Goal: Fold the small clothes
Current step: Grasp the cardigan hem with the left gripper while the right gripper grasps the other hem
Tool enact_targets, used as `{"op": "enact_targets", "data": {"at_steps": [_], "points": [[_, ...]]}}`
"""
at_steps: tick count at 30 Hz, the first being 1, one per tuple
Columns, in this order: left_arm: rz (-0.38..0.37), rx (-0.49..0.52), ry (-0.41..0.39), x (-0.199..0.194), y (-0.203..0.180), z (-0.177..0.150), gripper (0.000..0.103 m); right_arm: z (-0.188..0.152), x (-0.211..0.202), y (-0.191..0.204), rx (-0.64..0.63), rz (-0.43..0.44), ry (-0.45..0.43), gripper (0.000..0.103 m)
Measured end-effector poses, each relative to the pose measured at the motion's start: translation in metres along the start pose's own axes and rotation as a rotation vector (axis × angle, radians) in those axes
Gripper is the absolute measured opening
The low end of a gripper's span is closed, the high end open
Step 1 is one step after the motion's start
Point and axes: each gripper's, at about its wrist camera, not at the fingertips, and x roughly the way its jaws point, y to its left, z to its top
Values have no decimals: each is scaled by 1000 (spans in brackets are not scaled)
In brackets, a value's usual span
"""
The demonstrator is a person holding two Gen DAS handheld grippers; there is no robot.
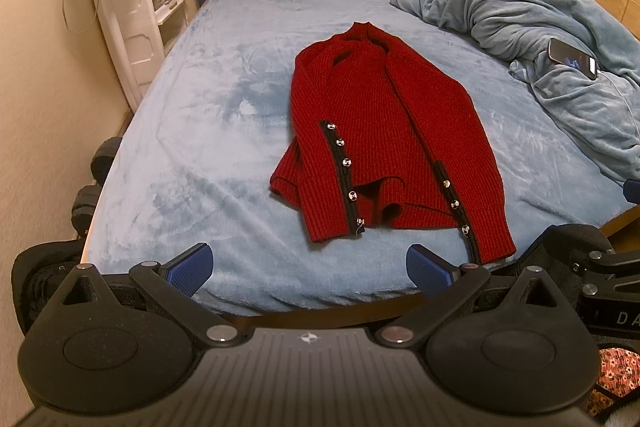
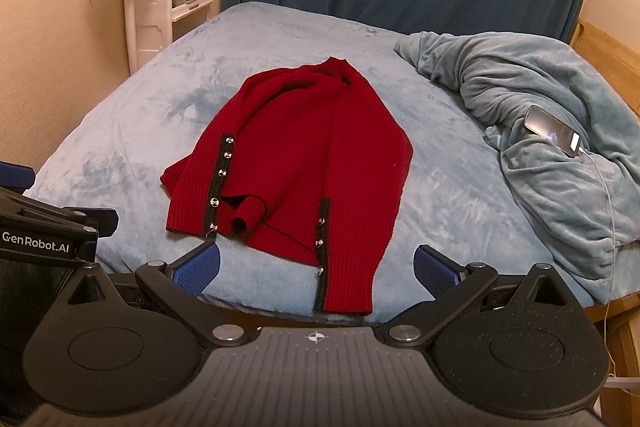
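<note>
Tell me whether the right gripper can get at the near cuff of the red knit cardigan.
Probably yes: the right gripper has open jaws, and the red knit cardigan lies unobstructed on the blue fleece bed cover, its cuff just ahead.

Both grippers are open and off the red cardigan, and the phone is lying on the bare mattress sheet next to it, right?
Not quite. Both the left gripper and right gripper are open and off the red cardigan, but the phone rests on the crumpled blue blanket, apart from the cardigan. The right wrist view shows it best.
</note>
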Motion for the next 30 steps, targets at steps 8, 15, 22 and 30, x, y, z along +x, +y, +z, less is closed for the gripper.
{"op": "enact_targets", "data": {"at_steps": [8,15,22,30], "points": [[-14,-22,19,7,7,4,103,-2,8,2,-10,1,11,102],[21,-110,-48,48,48,62,103,48,46,-44,45,-78,-87,102],[-28,-102,-86,172,72,186,103,140,195,-98,218,-38,-96,102],[-93,-198,110,393,77,285,103,234,451,-92,207,4,74,96]]}}
